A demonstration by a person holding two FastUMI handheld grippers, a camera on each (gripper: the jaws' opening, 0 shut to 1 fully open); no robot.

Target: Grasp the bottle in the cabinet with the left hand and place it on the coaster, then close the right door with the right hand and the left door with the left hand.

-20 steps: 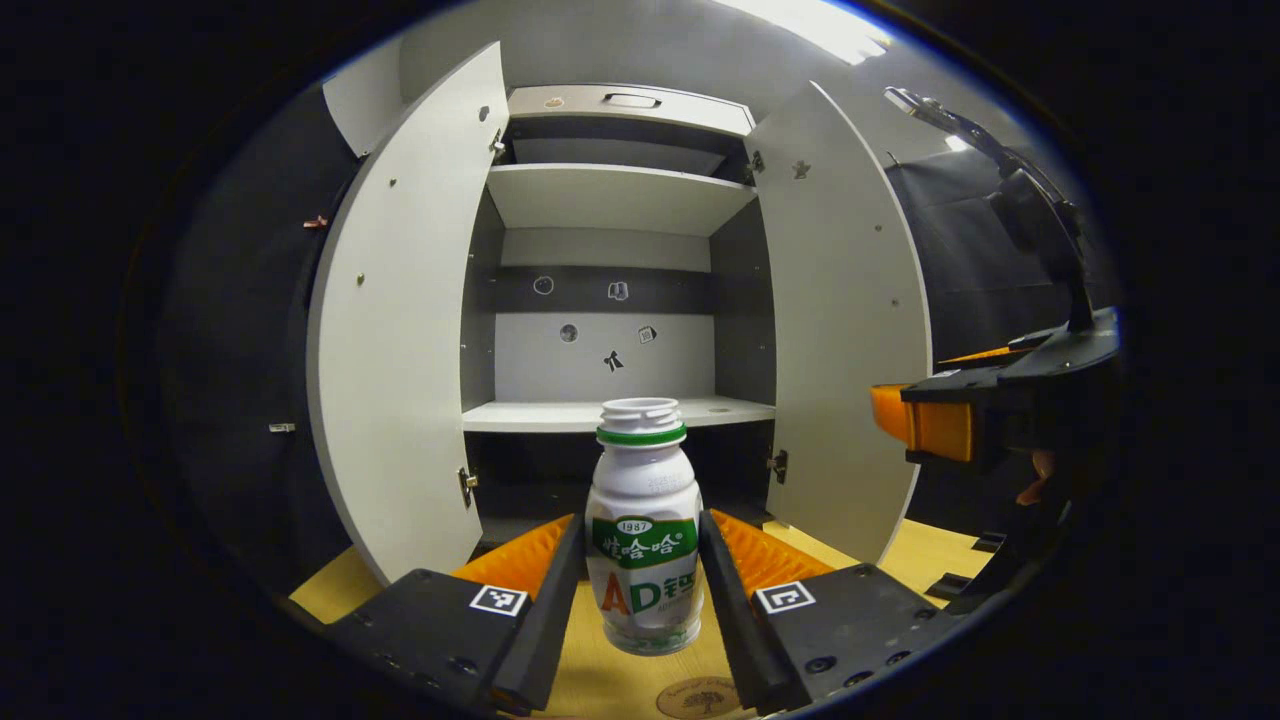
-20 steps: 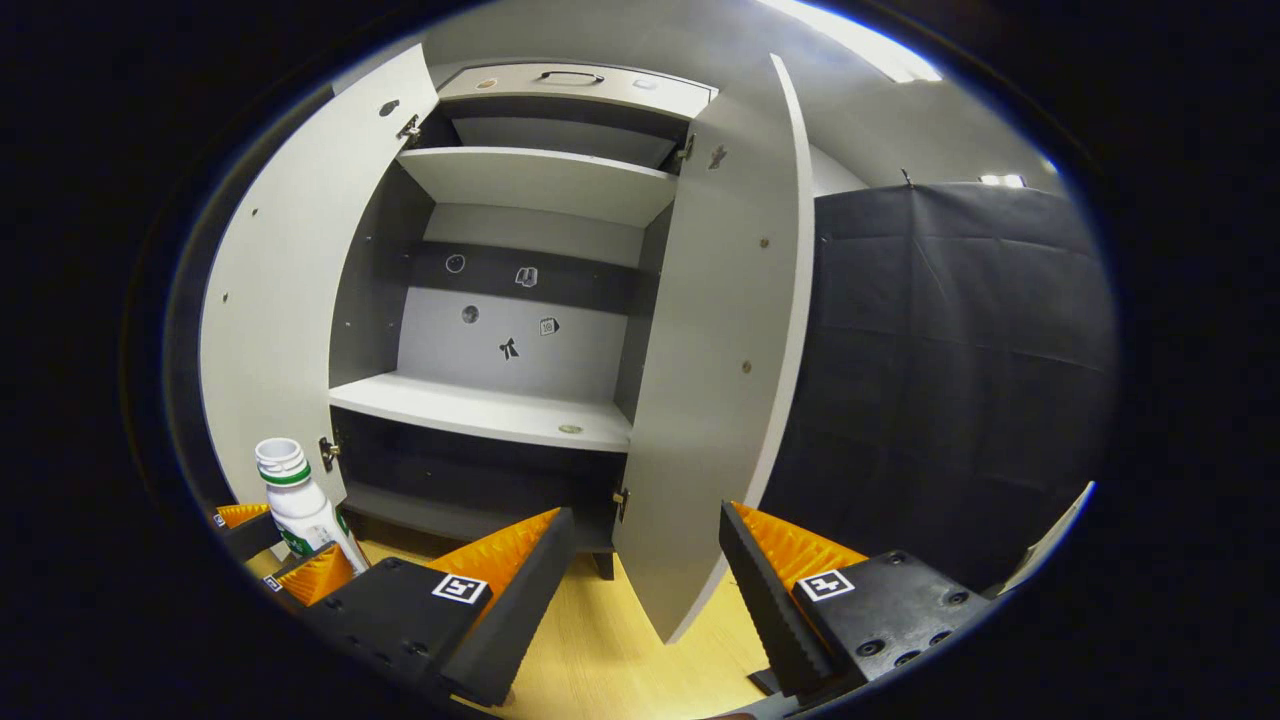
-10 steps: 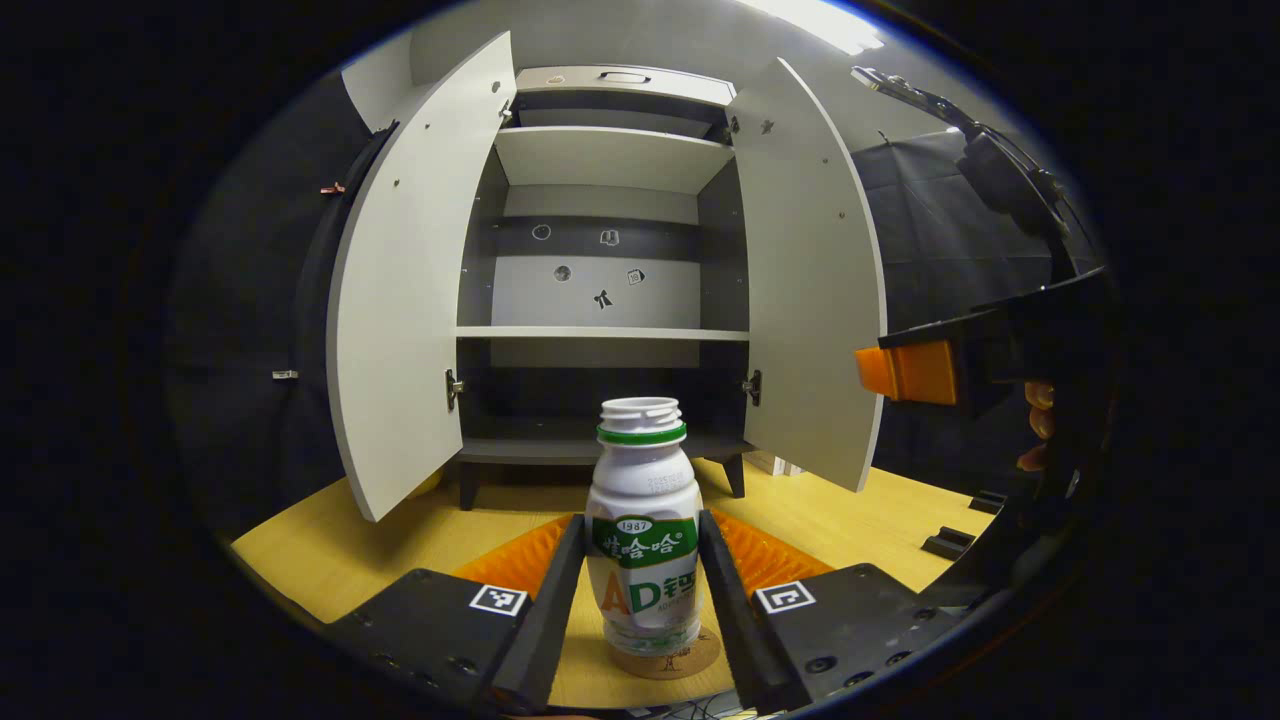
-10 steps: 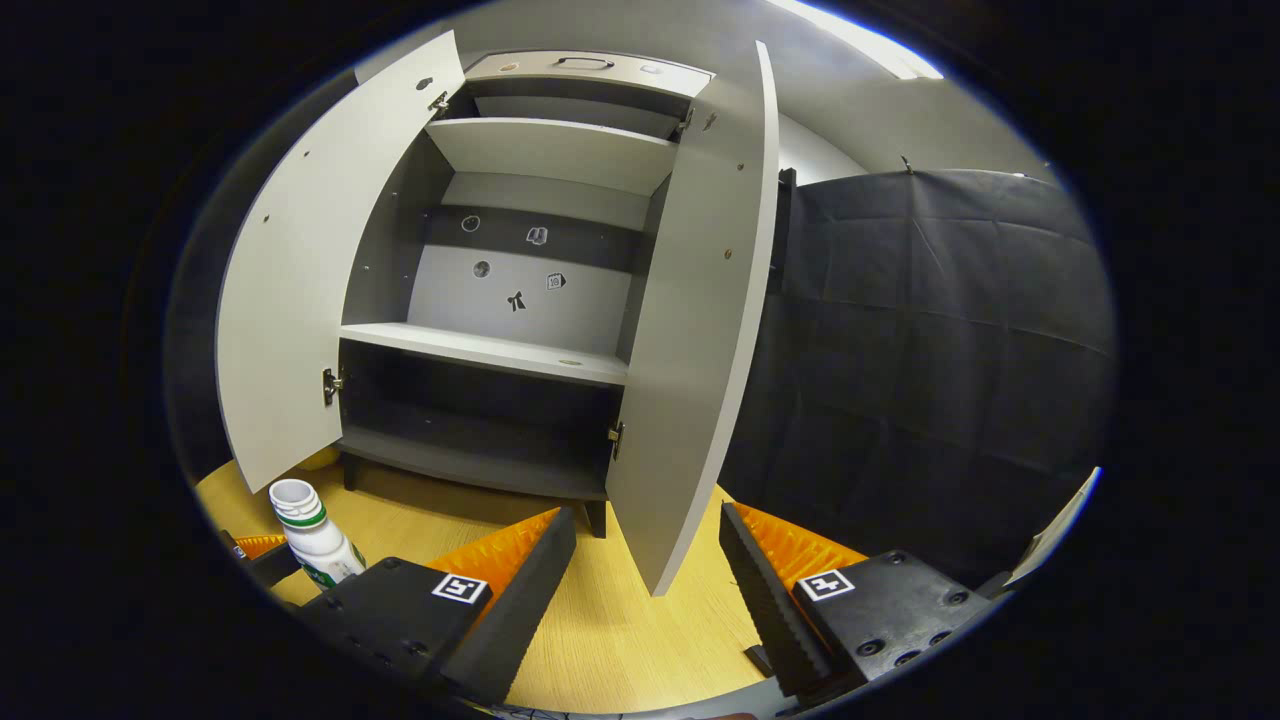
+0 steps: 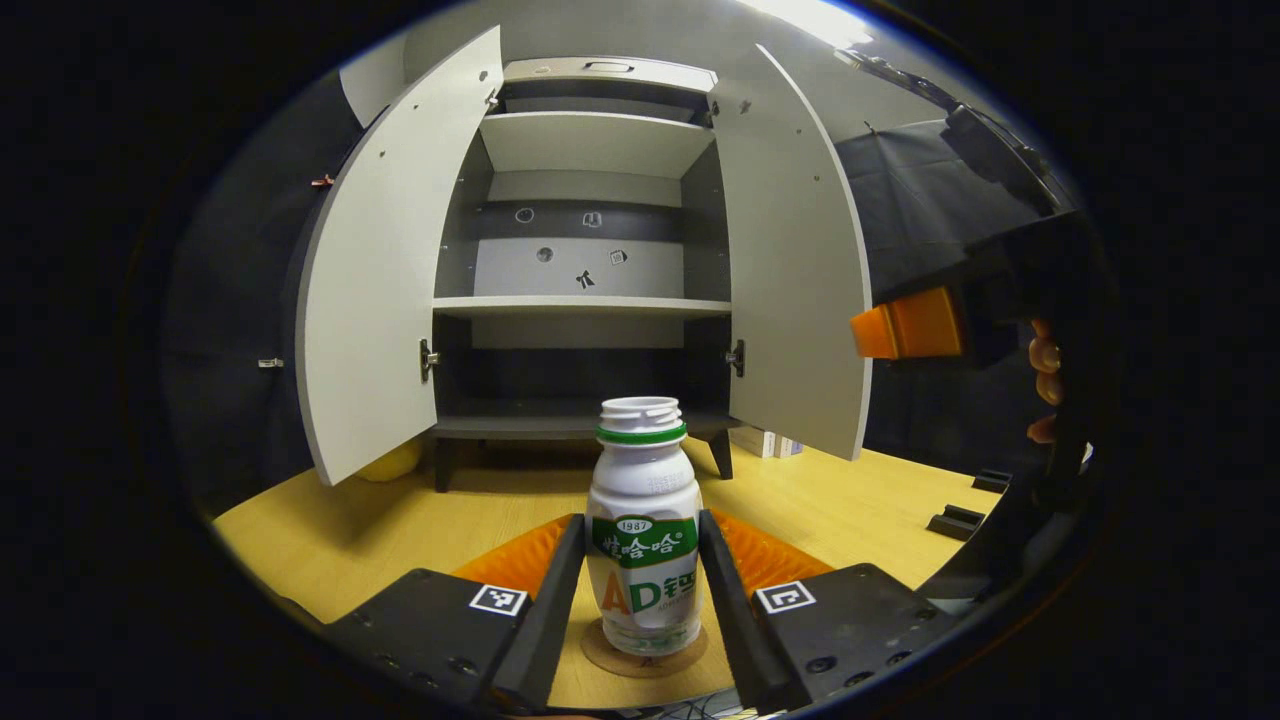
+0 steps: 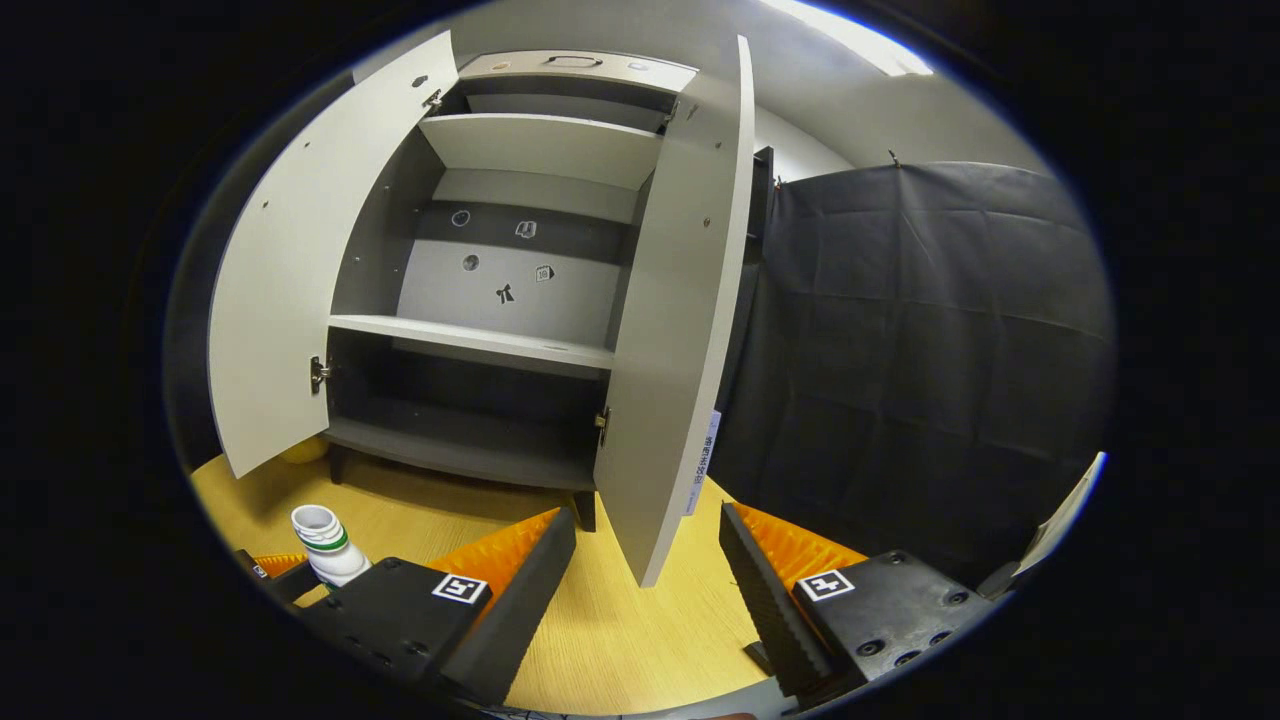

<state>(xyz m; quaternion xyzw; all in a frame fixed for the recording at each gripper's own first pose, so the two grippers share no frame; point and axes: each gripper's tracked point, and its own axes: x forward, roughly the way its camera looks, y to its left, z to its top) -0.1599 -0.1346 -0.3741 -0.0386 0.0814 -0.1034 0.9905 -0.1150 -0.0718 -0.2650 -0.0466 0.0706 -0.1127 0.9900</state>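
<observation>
Left gripper [image 5: 642,590] clamps the upright white drink bottle [image 5: 642,540] between both fingers, its base on or just above the round coaster [image 5: 645,652] on the wooden table [image 5: 400,520]; contact I cannot confirm. Green label shows "1987" and large "AD". Right gripper [image 6: 645,580] hangs wide and empty, nearer the right door [image 6: 680,300], whose edge lies just ahead. Both cabinet doors stand open.

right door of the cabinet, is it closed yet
No, in the right gripper view the right door stands swung open off the cabinet, and the right gripper sits open in front of its lower edge.
</observation>
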